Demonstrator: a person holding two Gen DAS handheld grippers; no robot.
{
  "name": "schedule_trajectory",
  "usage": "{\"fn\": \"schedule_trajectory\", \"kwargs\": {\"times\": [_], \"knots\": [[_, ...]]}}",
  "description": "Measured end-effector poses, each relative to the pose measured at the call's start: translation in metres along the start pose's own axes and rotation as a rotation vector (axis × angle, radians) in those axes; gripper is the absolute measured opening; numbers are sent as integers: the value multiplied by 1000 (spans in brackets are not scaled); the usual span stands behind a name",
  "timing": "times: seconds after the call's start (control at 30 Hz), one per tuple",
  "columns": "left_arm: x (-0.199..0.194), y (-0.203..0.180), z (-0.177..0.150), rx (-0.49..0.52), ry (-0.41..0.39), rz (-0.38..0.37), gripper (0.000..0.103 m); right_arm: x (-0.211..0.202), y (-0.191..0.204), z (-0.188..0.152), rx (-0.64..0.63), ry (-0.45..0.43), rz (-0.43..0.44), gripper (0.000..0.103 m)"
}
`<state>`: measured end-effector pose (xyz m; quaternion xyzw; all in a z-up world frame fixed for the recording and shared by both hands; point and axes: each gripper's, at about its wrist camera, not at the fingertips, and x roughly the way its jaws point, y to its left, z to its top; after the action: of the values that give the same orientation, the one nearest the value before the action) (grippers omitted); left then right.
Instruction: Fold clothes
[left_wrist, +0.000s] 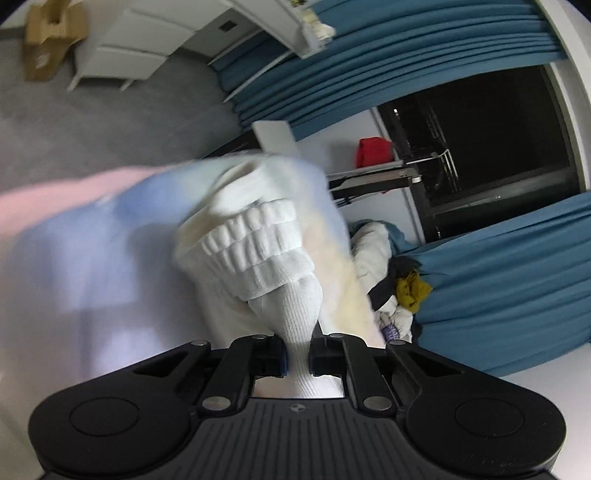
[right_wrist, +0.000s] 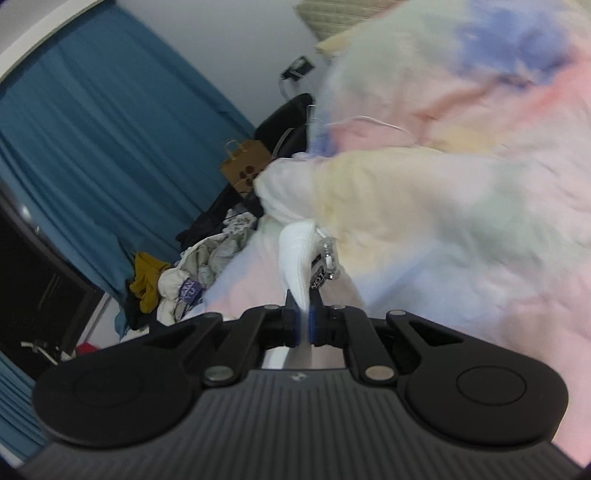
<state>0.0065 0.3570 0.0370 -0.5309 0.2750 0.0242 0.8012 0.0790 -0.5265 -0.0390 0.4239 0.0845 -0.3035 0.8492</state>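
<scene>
A pastel tie-dye garment (left_wrist: 92, 236) in pink, blue and yellow, with white ribbed trim (left_wrist: 258, 243), fills the middle of the left wrist view. My left gripper (left_wrist: 298, 356) is shut on a bunch of that white ribbed trim, which runs up from between the pads. In the right wrist view the same tie-dye garment (right_wrist: 443, 192) spreads across the right half, blurred. My right gripper (right_wrist: 303, 326) is shut on a white fabric edge (right_wrist: 295, 254) of it, beside a dark label and a small clear clip (right_wrist: 328, 254).
A heap of other clothes (right_wrist: 192, 273) with a mustard piece (right_wrist: 146, 280) lies beside teal curtains (right_wrist: 92, 147). A brown paper bag (right_wrist: 245, 170) and dark chair (right_wrist: 284, 125) stand behind. In the left view: white drawers (left_wrist: 136, 44), a cardboard box (left_wrist: 48, 40), grey floor (left_wrist: 92, 122), a dark window (left_wrist: 480, 155).
</scene>
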Motion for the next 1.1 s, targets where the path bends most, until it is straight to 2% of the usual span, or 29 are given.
{"fn": "schedule_trajectory", "kwargs": {"times": [0.13,0.3,0.47,0.57,0.63,0.7,0.8,0.87,0.9,0.93,0.97,1.0,1.03,1.1], "knots": [[56,-47,39,-11,-18,36,10,48,61,5,-93,0,12,8],[166,-77,83,-20,-14,139,10,146,118,-14,-149,50,-20,8],[283,-77,104,17,-5,270,10,249,141,-60,-190,107,-97,8],[336,-66,113,29,13,324,11,299,137,-92,-250,161,-153,9],[360,-61,115,51,26,351,12,315,133,-106,-279,169,-165,9],[367,-61,115,84,32,350,16,321,130,-112,-298,157,-148,12],[356,-62,112,125,41,298,22,312,125,-105,-303,169,-91,16],[342,-64,109,148,43,252,37,302,115,-91,-224,224,-11,28],[335,-65,108,159,44,229,41,298,111,-83,-176,266,31,39],[322,-67,103,179,32,205,50,289,107,-77,-139,290,71,49],[304,-71,96,204,12,180,57,280,104,-70,-106,312,108,53],[288,-74,90,224,-4,153,59,268,103,-66,-102,312,134,62],[272,-78,83,242,-18,125,64,254,102,-62,-112,305,160,66],[244,-79,70,247,-41,79,72,220,99,-56,-149,294,215,66]]}}
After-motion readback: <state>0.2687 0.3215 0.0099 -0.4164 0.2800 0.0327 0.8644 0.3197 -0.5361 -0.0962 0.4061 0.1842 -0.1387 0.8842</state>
